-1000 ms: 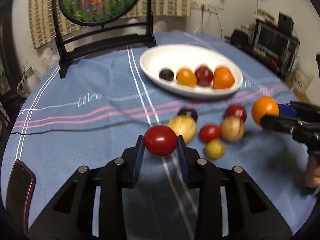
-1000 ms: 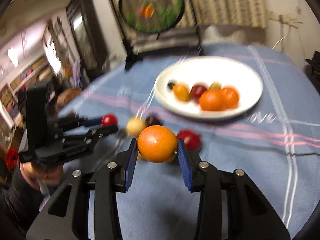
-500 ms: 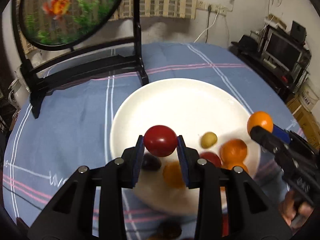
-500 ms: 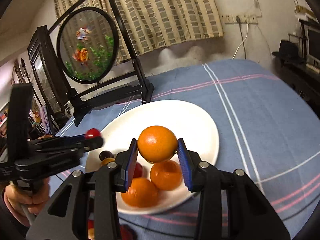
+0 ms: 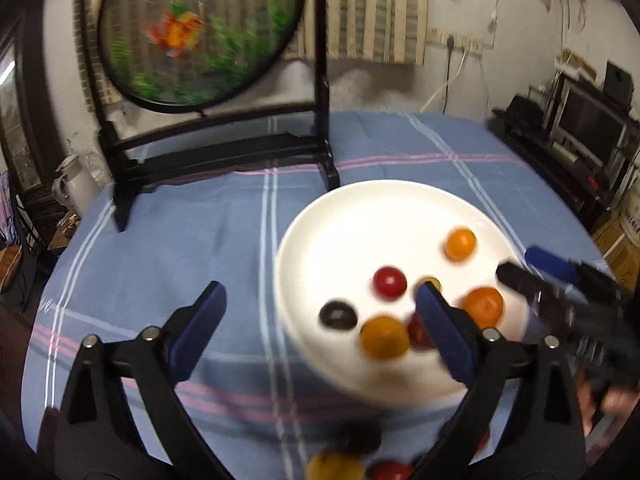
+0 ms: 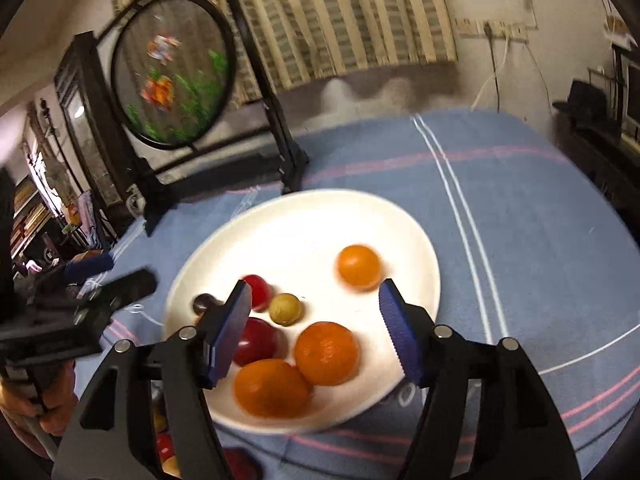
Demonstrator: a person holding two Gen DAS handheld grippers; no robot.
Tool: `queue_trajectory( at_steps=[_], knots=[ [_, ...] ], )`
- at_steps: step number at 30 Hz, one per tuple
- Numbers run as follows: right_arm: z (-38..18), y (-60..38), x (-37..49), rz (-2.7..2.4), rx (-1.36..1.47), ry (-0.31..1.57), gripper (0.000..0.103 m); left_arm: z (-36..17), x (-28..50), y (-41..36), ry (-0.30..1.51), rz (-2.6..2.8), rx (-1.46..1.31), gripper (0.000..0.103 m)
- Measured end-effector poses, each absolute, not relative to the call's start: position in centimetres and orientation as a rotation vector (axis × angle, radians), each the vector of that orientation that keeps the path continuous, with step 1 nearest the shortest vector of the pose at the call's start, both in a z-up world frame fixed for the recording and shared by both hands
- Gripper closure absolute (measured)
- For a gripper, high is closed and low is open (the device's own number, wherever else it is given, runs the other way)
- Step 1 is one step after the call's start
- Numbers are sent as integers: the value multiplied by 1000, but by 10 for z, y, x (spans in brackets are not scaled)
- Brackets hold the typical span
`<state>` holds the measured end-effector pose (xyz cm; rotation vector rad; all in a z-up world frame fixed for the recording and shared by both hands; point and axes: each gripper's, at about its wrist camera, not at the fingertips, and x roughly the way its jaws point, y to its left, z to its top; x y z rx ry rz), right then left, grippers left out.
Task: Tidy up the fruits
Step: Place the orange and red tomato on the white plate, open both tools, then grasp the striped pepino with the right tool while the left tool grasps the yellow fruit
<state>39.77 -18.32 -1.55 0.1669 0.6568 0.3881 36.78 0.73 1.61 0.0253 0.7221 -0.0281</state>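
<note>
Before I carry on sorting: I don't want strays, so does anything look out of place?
Yes: a few fruits still sit on the tablecloth below the white plate, not with the rest. Both grippers, left and right, are open and empty.

A plate point(image 6: 420, 248) lies on the table point(image 6: 540, 208), and a framed round screen point(image 6: 172, 72) stands behind it, at the far left. Seven fruits lie in the plate. One orange point(image 6: 359, 266) lies alone toward the far right side. Two oranges point(image 6: 326, 353) lie at the near rim, touching each other. Left of them lie a tomato point(image 6: 256, 342) and a small round fruit point(image 6: 285, 309). More fruits point(image 5: 354, 438) lie on the table before the plate.
</note>
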Motion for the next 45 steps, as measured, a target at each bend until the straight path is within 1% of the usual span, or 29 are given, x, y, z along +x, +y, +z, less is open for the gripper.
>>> queue_trajectory(
  at_steps=[4,8,11,14,20,21,22,24,32,39,41,45],
  knots=[
    [-4,-181,363,439,160,636,37,16,311,30,664,-30,-18,2],
    [-15,-172,324,489,126,640,37,-9,281,51,671,-12,-94,2],
    [-28,-161,300,532,79,665,37,-28,278,59,761,-11,-118,2],
    [-40,-152,285,546,23,709,37,-35,278,66,799,1,-152,2],
    [-46,-143,280,546,-10,783,38,-31,276,70,798,8,-170,2],
    [-48,-143,281,541,-5,799,43,-31,275,70,793,13,-163,2],
    [-50,-144,282,550,12,824,45,-30,275,69,788,18,-156,2],
    [-55,-143,282,599,56,872,47,-30,275,68,783,13,-146,2],
    [-65,-141,287,735,206,970,47,-23,270,59,738,30,-73,2],
    [-78,-145,305,735,370,1040,47,-18,268,63,725,21,-94,2],
    [-82,-145,307,723,390,1050,49,-18,267,64,727,20,-99,2],
    [-81,-143,306,711,381,1049,61,-17,266,65,717,13,-109,2]
  ],
)
